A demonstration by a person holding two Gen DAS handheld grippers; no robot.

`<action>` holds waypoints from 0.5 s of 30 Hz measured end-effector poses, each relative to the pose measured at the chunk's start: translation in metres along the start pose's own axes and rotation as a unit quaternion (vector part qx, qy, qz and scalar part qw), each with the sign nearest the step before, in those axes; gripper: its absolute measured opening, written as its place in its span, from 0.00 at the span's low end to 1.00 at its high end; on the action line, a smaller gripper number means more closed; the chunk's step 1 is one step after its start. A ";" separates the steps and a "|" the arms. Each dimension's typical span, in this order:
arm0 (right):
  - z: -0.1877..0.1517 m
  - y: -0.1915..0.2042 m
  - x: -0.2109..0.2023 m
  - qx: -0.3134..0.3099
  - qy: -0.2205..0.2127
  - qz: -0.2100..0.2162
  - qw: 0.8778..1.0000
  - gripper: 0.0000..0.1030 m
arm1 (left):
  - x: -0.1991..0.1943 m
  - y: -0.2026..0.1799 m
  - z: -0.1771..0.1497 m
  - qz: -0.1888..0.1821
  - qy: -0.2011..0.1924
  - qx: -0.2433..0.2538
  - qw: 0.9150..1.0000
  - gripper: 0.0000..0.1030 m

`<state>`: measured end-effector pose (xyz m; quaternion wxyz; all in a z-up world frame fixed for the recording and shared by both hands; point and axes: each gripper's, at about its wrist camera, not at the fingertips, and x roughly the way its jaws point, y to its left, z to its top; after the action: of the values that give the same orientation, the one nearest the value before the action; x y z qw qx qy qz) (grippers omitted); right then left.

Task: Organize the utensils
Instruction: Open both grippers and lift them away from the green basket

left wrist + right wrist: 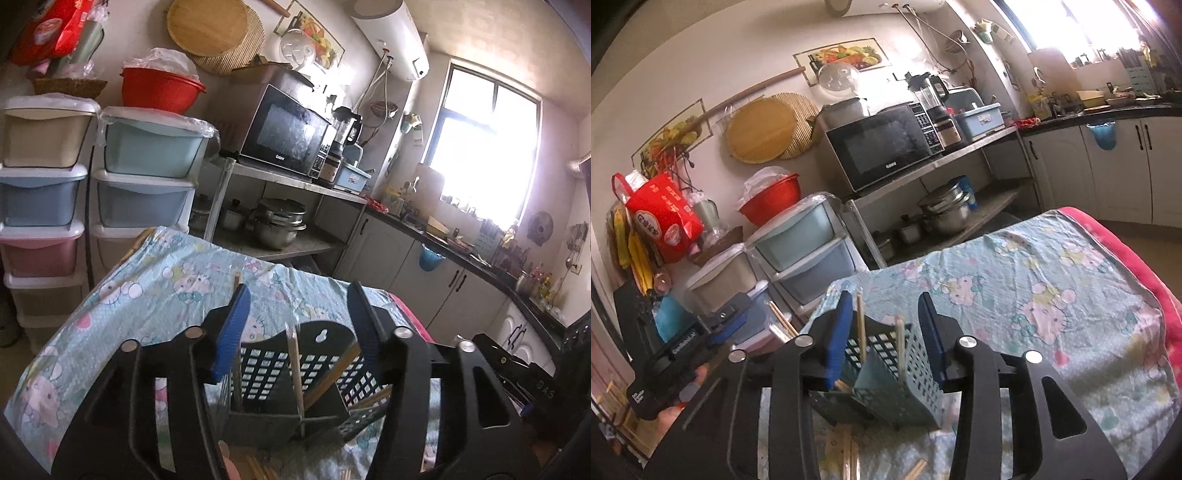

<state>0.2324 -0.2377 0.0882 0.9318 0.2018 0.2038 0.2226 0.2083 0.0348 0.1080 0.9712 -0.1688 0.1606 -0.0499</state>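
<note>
A slotted plastic utensil holder stands on the table with the Hello Kitty cloth. Several wooden chopsticks stand in it. My left gripper is open above the holder, its blue-padded fingers on either side, holding nothing. In the right wrist view the holder looks teal and sits between my right gripper's open fingers. Two chopsticks stick up from it. Loose chopsticks lie on the cloth below. The left gripper's body shows at the left.
Stacked plastic drawers stand beyond the table's far left. A microwave sits on a steel shelf with pots under it. White cabinets and a cluttered counter run along the right under a bright window. A red blanket edge borders the table.
</note>
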 end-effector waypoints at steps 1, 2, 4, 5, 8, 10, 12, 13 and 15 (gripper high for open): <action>-0.001 -0.001 -0.001 0.001 0.002 -0.001 1.000 0.40 | -0.001 0.001 -0.002 0.000 0.003 -0.002 1.000 0.55; -0.003 -0.002 -0.002 0.003 0.005 -0.002 1.000 0.41 | -0.001 0.002 -0.003 0.001 0.005 -0.003 1.000 0.56; -0.005 -0.003 -0.003 0.003 0.008 -0.004 1.000 0.43 | -0.003 0.005 -0.007 0.002 0.010 -0.006 1.000 0.64; -0.007 -0.004 -0.004 0.002 0.011 -0.005 1.000 0.43 | -0.004 0.006 -0.009 0.002 0.012 -0.008 1.000 0.67; -0.011 -0.004 -0.005 -0.001 0.018 -0.009 1.000 0.46 | -0.006 0.009 -0.013 0.002 0.019 -0.010 1.000 0.74; -0.014 -0.005 -0.006 -0.004 0.024 -0.011 1.000 0.47 | -0.009 0.011 -0.017 0.004 0.023 -0.010 1.000 0.80; -0.018 -0.005 -0.006 -0.005 0.029 -0.012 0.999 0.47 | -0.011 0.013 -0.020 0.005 0.028 -0.012 1.000 0.84; -0.018 -0.004 -0.006 -0.006 0.031 -0.012 0.999 0.48 | -0.012 0.014 -0.022 0.006 0.029 -0.012 0.999 0.85; -0.022 -0.004 -0.007 -0.008 0.036 -0.014 0.999 0.48 | -0.014 0.016 -0.024 0.010 0.031 -0.011 0.999 0.89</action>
<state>0.2177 -0.2382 0.0700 0.9285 0.1830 0.2380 0.2184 0.1876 0.0440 0.0852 0.9643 -0.1759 0.1932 -0.0436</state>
